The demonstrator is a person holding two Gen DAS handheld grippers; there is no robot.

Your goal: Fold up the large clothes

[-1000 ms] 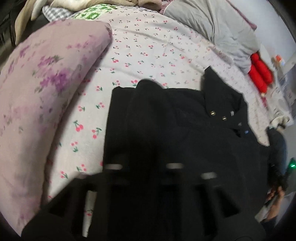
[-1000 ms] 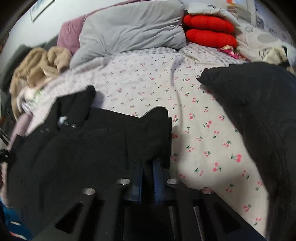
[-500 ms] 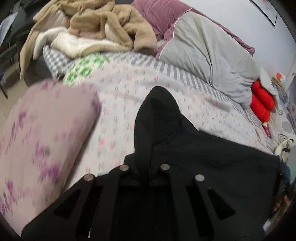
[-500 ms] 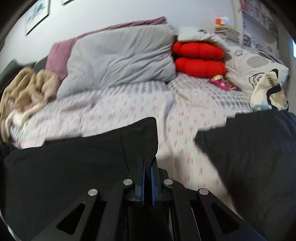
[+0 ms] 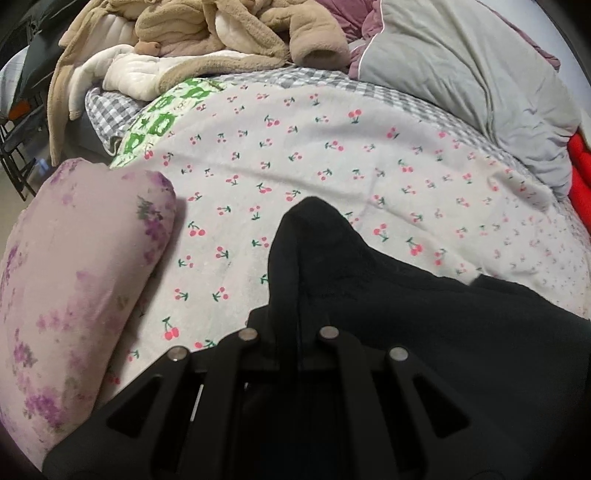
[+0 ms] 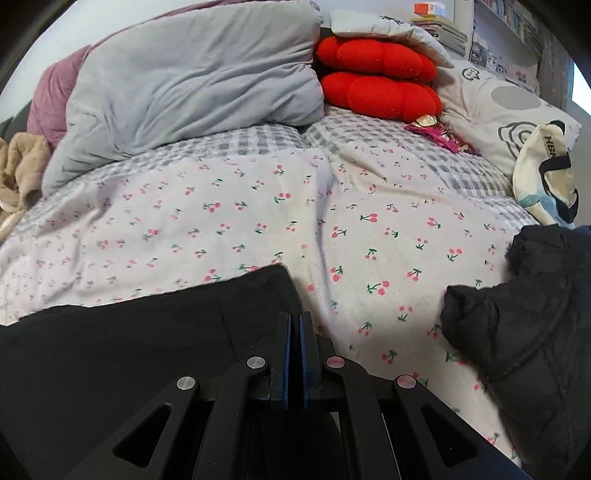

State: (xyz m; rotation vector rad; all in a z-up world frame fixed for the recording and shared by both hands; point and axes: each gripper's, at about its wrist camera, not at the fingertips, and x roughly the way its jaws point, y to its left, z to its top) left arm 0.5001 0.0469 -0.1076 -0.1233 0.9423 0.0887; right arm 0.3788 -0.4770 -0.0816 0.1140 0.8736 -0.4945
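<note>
A large black garment (image 5: 424, 314) lies over the cherry-print bedsheet (image 5: 295, 147). My left gripper (image 5: 295, 325) is shut on a corner of it; the cloth bunches up in a peak above the fingers. In the right wrist view the same black garment (image 6: 129, 339) spreads to the left, and my right gripper (image 6: 294, 332) is shut on its other corner, the blue pads pressed together on the cloth. Both corners are held low over the bed.
A purple floral pillow (image 5: 66, 295) lies at the left. A beige robe (image 5: 207, 33) and grey duvet (image 6: 184, 81) sit at the bed's head, with red cushions (image 6: 376, 81). Another dark garment (image 6: 524, 332) and a tote bag (image 6: 546, 177) lie at the right.
Both grippers have lifted the garment's corners and carried them forward over the rest of it; the collar and buttons seen earlier are now covered, and the view points toward the bed's head.
</note>
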